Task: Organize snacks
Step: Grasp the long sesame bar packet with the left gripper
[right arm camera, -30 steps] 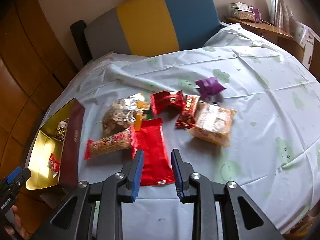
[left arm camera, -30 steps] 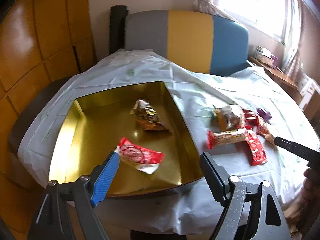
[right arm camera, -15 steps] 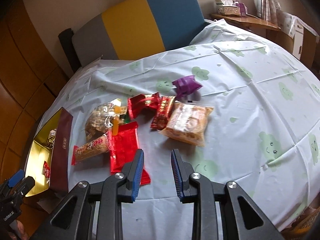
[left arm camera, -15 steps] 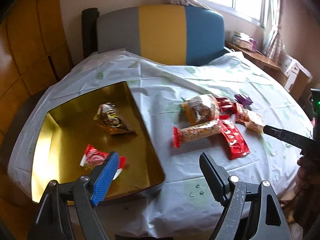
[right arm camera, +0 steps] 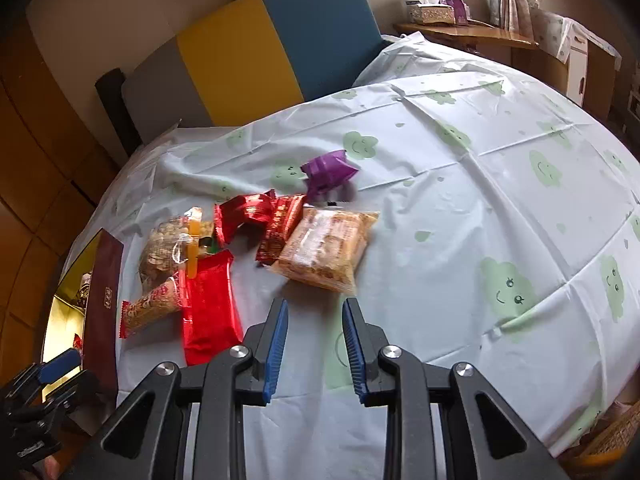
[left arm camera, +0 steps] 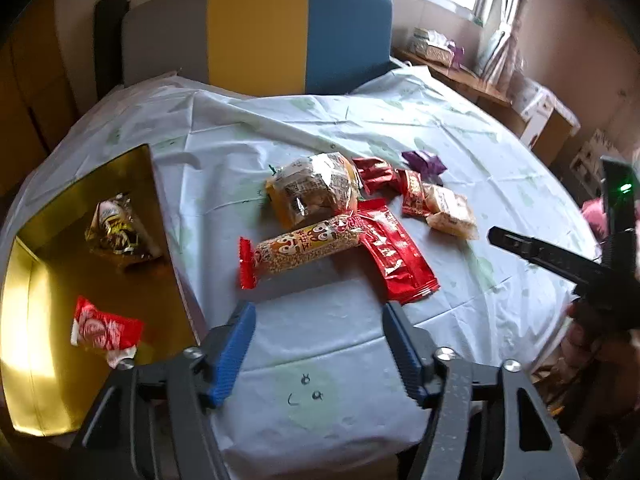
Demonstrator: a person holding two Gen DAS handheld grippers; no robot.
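Note:
A gold tray (left arm camera: 28, 280) at the left holds a red-and-white packet (left arm camera: 104, 328) and a dark foil packet (left arm camera: 116, 228). On the tablecloth to its right lies a pile of snacks: a long roll packet (left arm camera: 304, 244), a flat red packet (left arm camera: 396, 256), a clear nut bag (left arm camera: 316, 188), a purple packet (left arm camera: 424, 160) and a cracker bag (right arm camera: 328, 244). My left gripper (left arm camera: 318, 320) hovers just short of the roll packet, its jaws closing with nothing between them. My right gripper (right arm camera: 315, 316) hangs narrowly open and empty, just short of the cracker bag.
A grey, yellow and blue chair back (left arm camera: 260, 32) stands behind the round table. The tray's maroon outer wall (right arm camera: 104, 304) faces the pile. A wooden shelf with a tissue box (right arm camera: 428, 10) runs along the window. A hand (left arm camera: 584, 332) holds the right gripper near the table's edge.
The left gripper swung right from over the tray to the bare cloth before the snack pile, and its jaws narrowed. The right gripper drifted right, from the flat red packet toward the cracker bag.

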